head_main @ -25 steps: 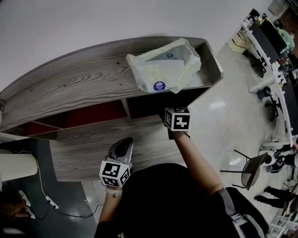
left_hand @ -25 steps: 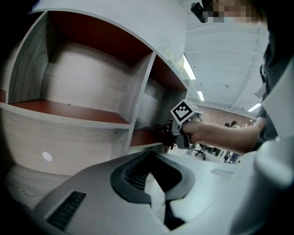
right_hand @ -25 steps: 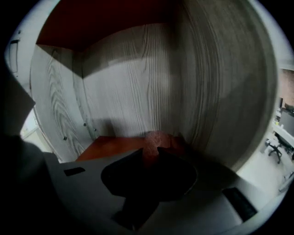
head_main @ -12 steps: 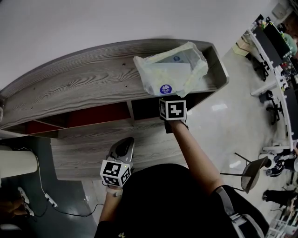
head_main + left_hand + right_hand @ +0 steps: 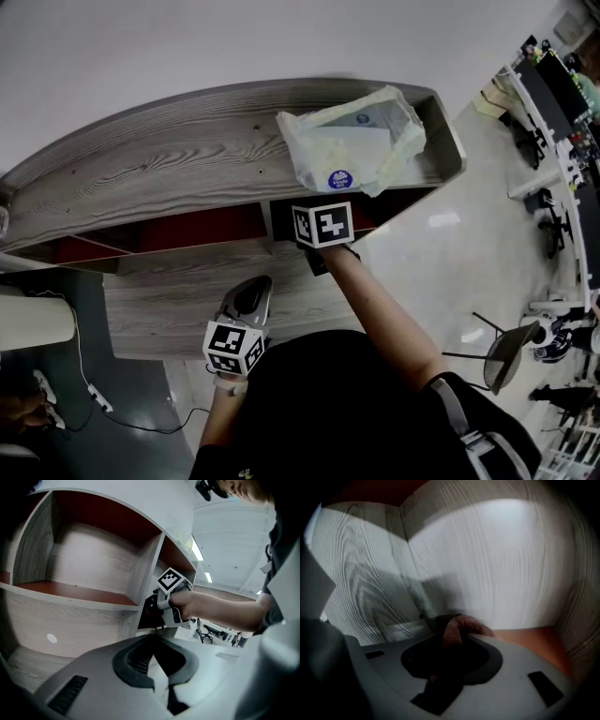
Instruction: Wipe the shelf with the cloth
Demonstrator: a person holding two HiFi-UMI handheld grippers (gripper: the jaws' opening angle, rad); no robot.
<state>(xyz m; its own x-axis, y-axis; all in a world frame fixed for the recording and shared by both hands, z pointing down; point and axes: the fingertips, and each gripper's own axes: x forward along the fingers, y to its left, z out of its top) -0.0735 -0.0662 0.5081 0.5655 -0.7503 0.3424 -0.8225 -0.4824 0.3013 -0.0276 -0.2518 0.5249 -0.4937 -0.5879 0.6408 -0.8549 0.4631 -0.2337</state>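
The grey wood-grain shelf unit (image 5: 169,178) has red-lined compartments. My right gripper (image 5: 451,626) is inside the upper right compartment, shut on a small brownish cloth (image 5: 461,629) bunched at its tips, close to the back wall. In the head view only its marker cube (image 5: 322,225) and the forearm show at the compartment's mouth. My left gripper (image 5: 255,286) hangs lower in front of the unit, shut with nothing in it. The left gripper view shows its shut jaws and the right gripper's marker cube (image 5: 169,580) in a hand.
A pale plastic bag (image 5: 352,150) with a blue round sticker lies on the unit's top at the right. The compartment floor (image 5: 534,641) is orange-red. A white cylinder (image 5: 33,333) and a cable (image 5: 89,394) lie on the dark floor at left. Office chairs (image 5: 511,342) stand at right.
My right gripper has moved up to the compartment's mouth and then left along it. The left gripper has stayed where it was.
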